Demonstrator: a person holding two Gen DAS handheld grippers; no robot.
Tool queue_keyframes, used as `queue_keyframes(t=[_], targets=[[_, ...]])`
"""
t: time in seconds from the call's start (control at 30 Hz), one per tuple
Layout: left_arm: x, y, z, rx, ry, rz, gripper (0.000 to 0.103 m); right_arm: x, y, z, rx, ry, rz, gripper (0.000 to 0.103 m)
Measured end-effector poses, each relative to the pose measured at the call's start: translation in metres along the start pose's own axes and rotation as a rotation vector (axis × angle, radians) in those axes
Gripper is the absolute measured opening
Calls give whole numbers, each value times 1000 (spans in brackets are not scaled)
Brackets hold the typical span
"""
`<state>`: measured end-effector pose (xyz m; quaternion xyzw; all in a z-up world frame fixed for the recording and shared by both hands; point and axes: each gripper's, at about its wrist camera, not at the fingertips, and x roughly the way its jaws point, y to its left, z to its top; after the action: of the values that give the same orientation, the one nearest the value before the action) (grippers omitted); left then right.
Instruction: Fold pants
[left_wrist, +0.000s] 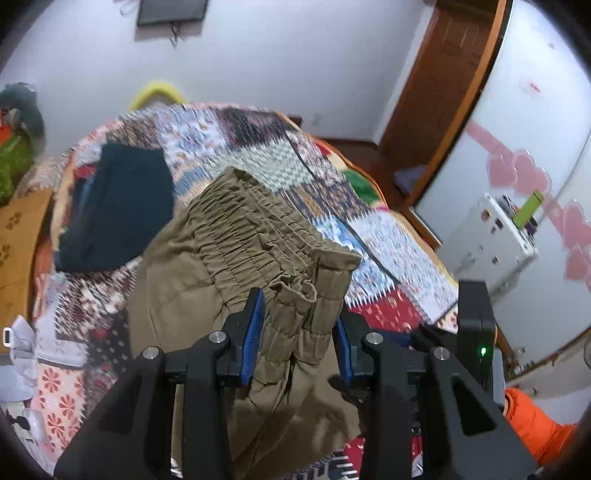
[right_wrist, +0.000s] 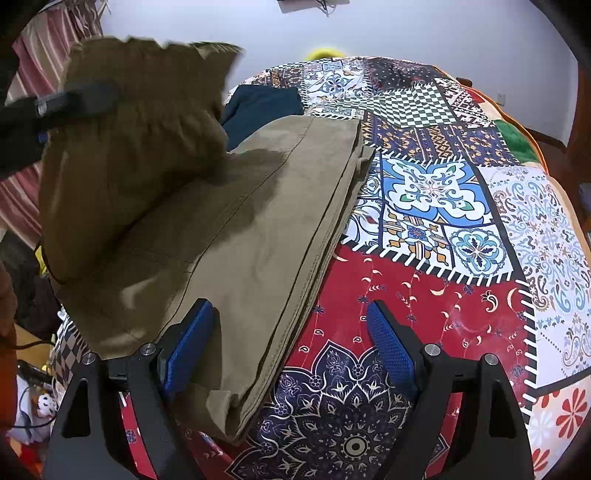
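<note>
Olive-khaki pants (right_wrist: 236, 236) lie folded lengthwise on a patchwork bedspread (right_wrist: 461, 206). My left gripper (left_wrist: 299, 325) is shut on the pants' gathered elastic waistband (left_wrist: 258, 229) and holds it lifted above the bed. In the right wrist view the raised waistband (right_wrist: 140, 110) hangs at upper left with the left gripper (right_wrist: 70, 103) clamped on it. My right gripper (right_wrist: 291, 321) is open and empty, low over the pants' near hem, with its left finger (right_wrist: 188, 347) over the fabric and its right finger (right_wrist: 391, 350) over the red patch.
A folded dark navy garment (left_wrist: 118, 206) lies farther up the bed, also in the right wrist view (right_wrist: 262, 107). A wooden door (left_wrist: 443, 74) and a white cabinet (left_wrist: 487, 240) stand to the right. Clutter lies beyond the bed's left edge.
</note>
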<state>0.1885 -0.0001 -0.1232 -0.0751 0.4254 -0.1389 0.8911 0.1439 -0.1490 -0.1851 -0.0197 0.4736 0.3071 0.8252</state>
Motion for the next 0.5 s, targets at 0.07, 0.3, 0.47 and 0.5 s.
queue_keyframes(t=[0.07, 0.3, 0.47, 0.5], targets=[[8, -3, -3, -2, 36, -16, 43, 0, 0, -1, 4, 0, 1, 82], [8, -12, -5, 70, 57, 19, 78, -4, -4, -1, 21, -4, 2, 82], [6, 21, 14, 27, 6, 99, 88, -9, -6, -3, 21, -7, -5, 82], [6, 30, 20, 20, -3, 132, 90, -11, -7, -4, 23, -9, -7, 82]])
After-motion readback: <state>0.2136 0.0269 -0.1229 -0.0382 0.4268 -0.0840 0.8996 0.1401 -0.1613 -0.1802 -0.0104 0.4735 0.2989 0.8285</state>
